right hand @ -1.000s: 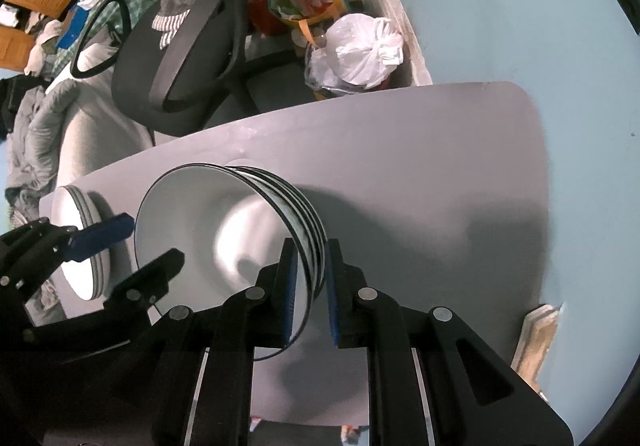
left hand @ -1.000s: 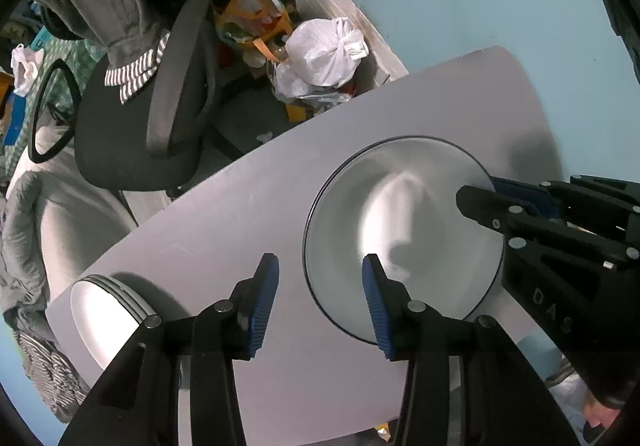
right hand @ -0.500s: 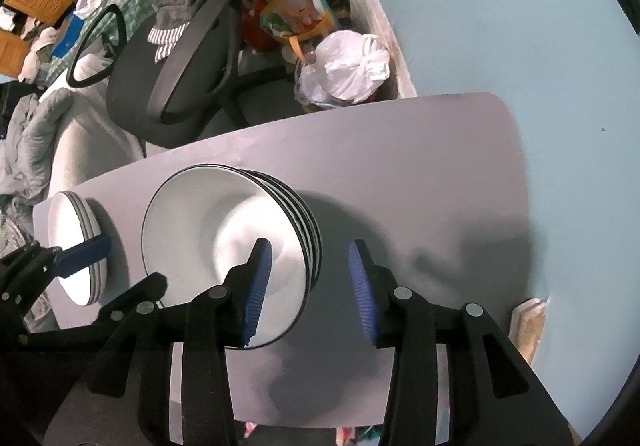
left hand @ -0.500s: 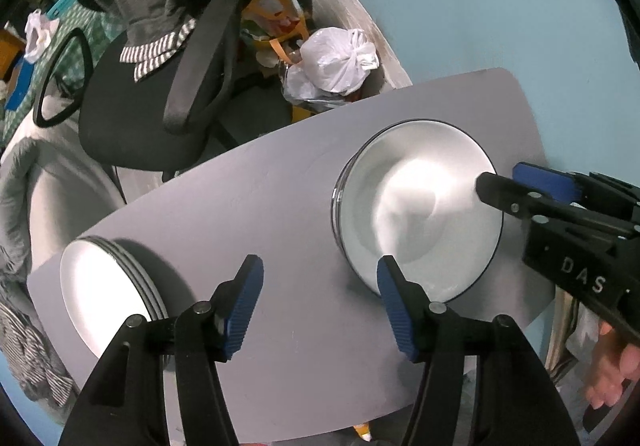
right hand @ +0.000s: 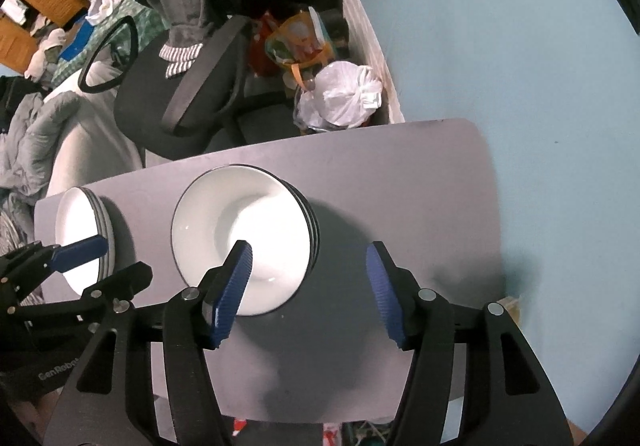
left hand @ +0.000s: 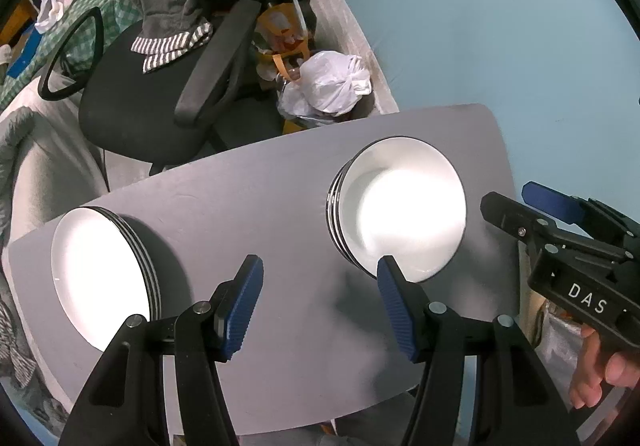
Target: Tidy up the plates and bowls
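A stack of white bowls with dark rims (left hand: pixel 400 206) (right hand: pixel 244 234) rests on the grey table (left hand: pixel 280 186), right of middle. At the table's left end sits a stack of white plates (left hand: pixel 100 278) (right hand: pixel 80 222). My left gripper (left hand: pixel 320 302) hangs open above the bare table between the two stacks, holding nothing. My right gripper (right hand: pixel 308 290) hovers above the right rim of the bowls; its jaws are opening and nothing is between them. Each gripper shows in the other's view: the right gripper (left hand: pixel 508 198) and the left gripper (right hand: pixel 124 258).
Beyond the table's far edge stand a black office chair (left hand: pixel 160 94) draped with grey clothing, a white plastic bag (left hand: pixel 332 86) and a yellow bag (left hand: pixel 284 30). A pale blue wall (left hand: pixel 500 26) borders the table's right side. A hand (left hand: pixel 600 374) holds the right gripper.
The right gripper let go of the top bowl's rim and opened; that bowl now lies flat on its stack. The left gripper opened wider. Both grippers rose away from the table.
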{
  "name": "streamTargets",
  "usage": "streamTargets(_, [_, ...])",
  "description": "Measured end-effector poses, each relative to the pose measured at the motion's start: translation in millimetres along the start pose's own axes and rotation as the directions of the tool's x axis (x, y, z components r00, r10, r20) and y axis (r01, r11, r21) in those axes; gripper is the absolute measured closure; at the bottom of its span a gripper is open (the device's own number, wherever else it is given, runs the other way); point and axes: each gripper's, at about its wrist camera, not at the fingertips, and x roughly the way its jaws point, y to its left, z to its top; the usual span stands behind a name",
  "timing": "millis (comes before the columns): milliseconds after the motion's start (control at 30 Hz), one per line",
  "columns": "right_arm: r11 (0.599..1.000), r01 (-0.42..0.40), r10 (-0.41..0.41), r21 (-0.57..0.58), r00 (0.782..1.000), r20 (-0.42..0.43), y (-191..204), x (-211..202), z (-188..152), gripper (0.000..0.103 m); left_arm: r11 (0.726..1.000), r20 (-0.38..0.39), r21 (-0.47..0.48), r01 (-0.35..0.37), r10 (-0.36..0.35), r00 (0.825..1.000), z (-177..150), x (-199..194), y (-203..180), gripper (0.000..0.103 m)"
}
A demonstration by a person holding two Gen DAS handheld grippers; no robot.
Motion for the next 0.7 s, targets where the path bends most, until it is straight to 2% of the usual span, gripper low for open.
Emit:
streamTargets(367, [1.000, 0.015, -0.014, -0.017, 1.000, 0.015, -2, -9, -2, 0.044, 1.000, -0.007, -0.012, -0.001, 0.001, 1.000, -6, 2, 6, 0.042])
streamTargets(700, [0.999, -0.003, 0.002, -0.048, 1.000, -0.013, -8, 6, -5, 0.044, 1.000, -0.026, -0.017, -0.005, 0.005, 1.000, -2, 14, 9, 0.042])
